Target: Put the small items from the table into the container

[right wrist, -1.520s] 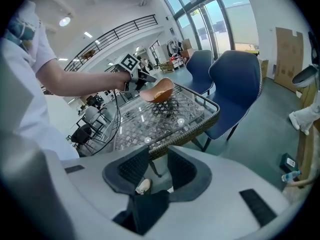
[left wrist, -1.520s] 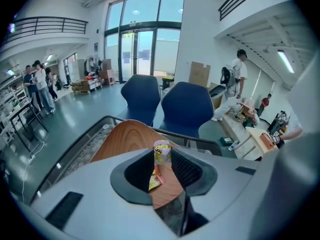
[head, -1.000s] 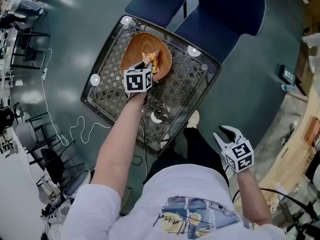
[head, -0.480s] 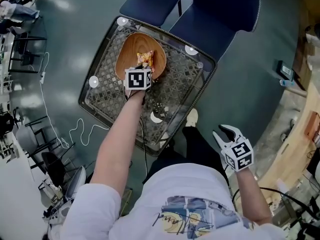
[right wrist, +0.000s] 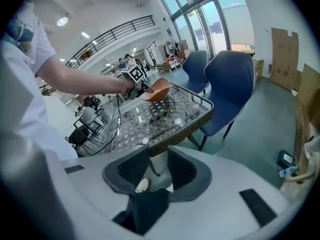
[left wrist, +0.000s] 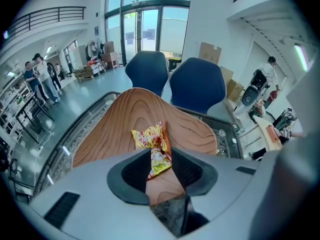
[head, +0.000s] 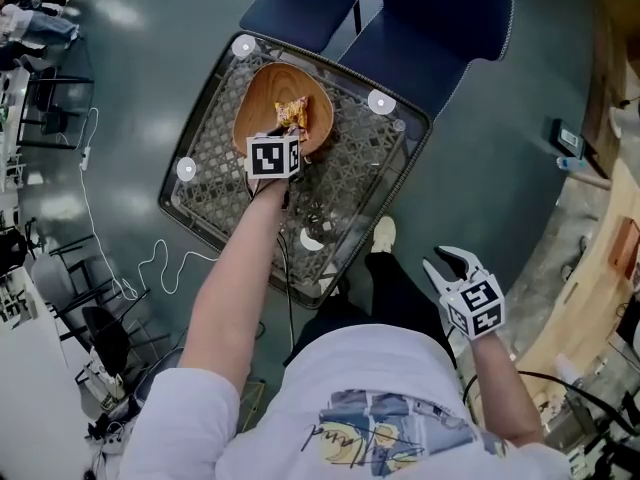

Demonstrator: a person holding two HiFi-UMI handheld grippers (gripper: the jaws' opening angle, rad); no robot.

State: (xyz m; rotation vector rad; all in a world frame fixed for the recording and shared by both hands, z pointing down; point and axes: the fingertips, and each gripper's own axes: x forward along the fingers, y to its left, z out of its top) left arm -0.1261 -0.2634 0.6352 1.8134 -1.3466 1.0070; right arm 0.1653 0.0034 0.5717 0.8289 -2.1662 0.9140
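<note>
A wooden bowl [head: 262, 108] stands on the far left part of a wicker-framed glass table [head: 360, 183]. A yellow-and-red snack packet [head: 292, 114] lies in it. My left gripper [head: 290, 140] hangs over the bowl's near rim. In the left gripper view its jaws [left wrist: 161, 156] pinch the near end of the packet [left wrist: 150, 136], whose far end rests on the bowl's inside [left wrist: 110, 129]. My right gripper [head: 447, 265] is held off the table at the lower right, open, with nothing between its jaws [right wrist: 159, 170].
A small white piece [head: 312, 236] and some dark bits [head: 316, 213] lie on the glass near the front edge. Two blue chairs [head: 400, 18] stand behind the table. A white cable [head: 150, 258] runs over the floor at the left. A shoe [head: 383, 233] shows by the table's corner.
</note>
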